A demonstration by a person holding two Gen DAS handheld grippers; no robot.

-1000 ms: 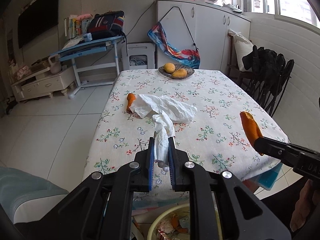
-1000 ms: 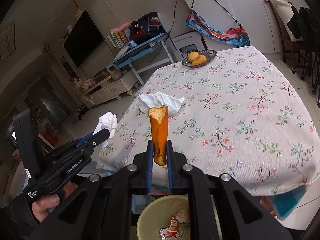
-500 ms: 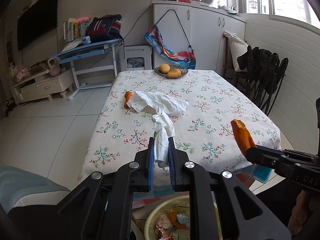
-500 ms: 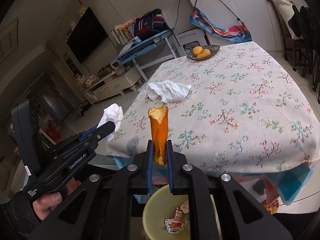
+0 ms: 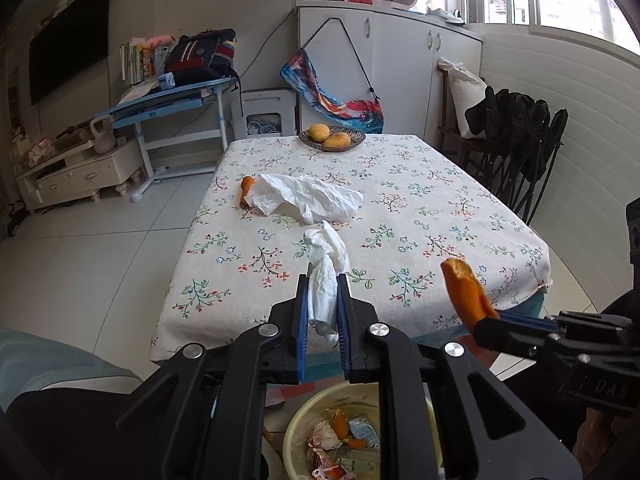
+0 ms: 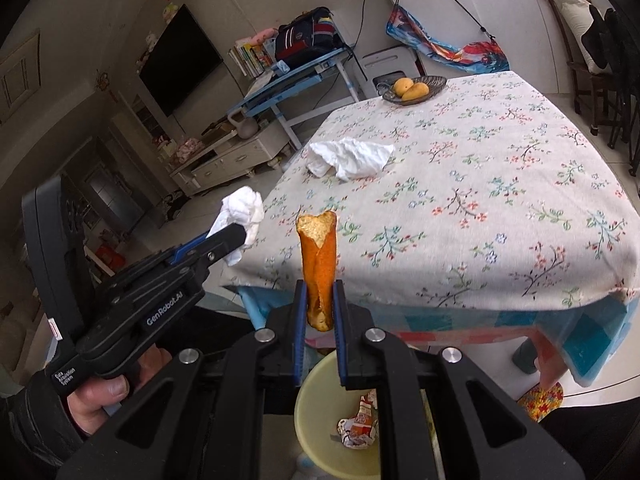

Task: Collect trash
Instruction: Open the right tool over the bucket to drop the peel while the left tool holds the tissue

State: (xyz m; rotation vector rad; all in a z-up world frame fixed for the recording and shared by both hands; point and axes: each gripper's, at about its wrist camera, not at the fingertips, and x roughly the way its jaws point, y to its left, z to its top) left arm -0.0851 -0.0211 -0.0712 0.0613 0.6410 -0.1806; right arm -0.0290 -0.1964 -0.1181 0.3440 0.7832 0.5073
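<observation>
The bin (image 5: 304,420) below is half hidden by both grippers' black frames, its wrappers hard to tell apart. The left gripper (image 5: 322,300) pinches a crumpled white tissue (image 5: 325,280); the right gripper (image 6: 319,304) clamps a curled orange peel (image 6: 318,256). A loose tissue (image 5: 308,198) covers part of another peel (image 5: 246,188) on the flowered tablecloth (image 5: 420,200), above a tiled floor.

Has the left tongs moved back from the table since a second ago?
Yes. The left tongs have pulled back from the table toward the yellow bin, now showing more below.
</observation>
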